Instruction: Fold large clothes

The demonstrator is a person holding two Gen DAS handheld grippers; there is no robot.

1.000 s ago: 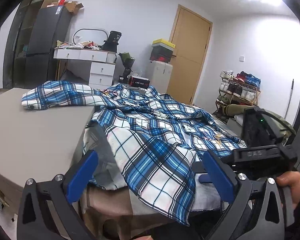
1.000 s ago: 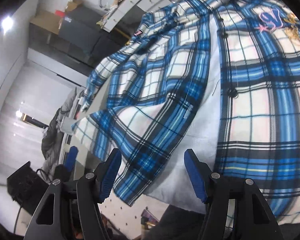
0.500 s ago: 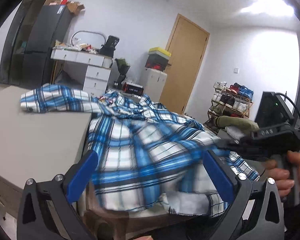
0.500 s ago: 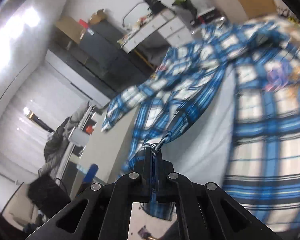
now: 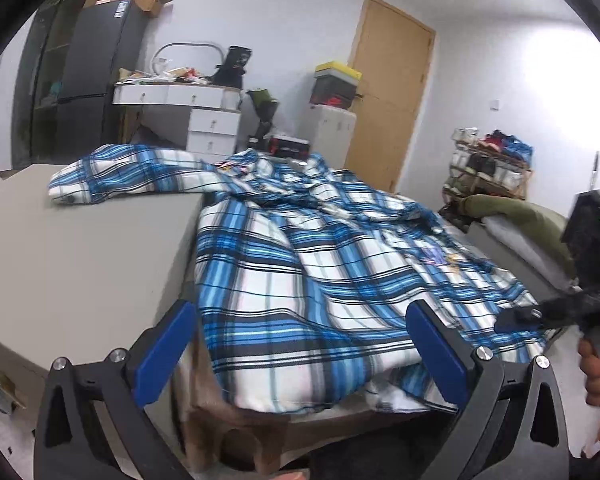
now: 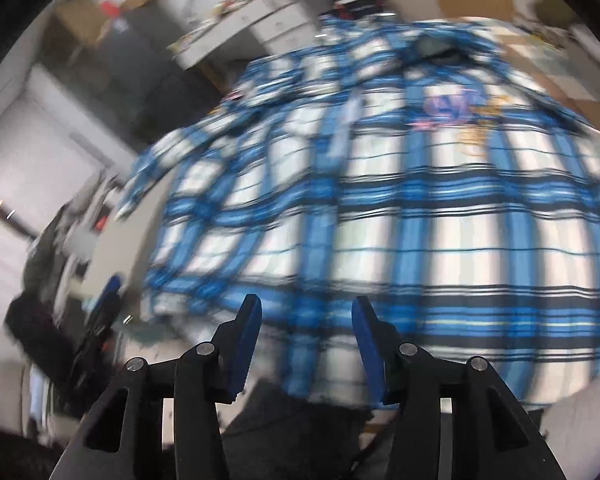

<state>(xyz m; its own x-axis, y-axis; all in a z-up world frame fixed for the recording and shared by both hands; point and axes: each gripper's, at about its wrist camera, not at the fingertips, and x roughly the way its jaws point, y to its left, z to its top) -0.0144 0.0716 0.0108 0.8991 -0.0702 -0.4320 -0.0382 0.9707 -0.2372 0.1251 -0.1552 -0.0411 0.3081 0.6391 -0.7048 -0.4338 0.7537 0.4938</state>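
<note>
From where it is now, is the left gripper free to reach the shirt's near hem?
Probably yes. The left gripper is open with the plaid shirt's near hem lying just past its fingers, nothing between them. The right gripper, its jaws opening and empty, sits off at the shirt's right edge, clear of that path.

— Black linkage frames on the left gripper [image 5: 300,354] and right gripper [image 6: 306,340], studded with silver screws?
— Yes, tipped with blue pads [image 5: 162,354]; small green light on the housing.
</note>
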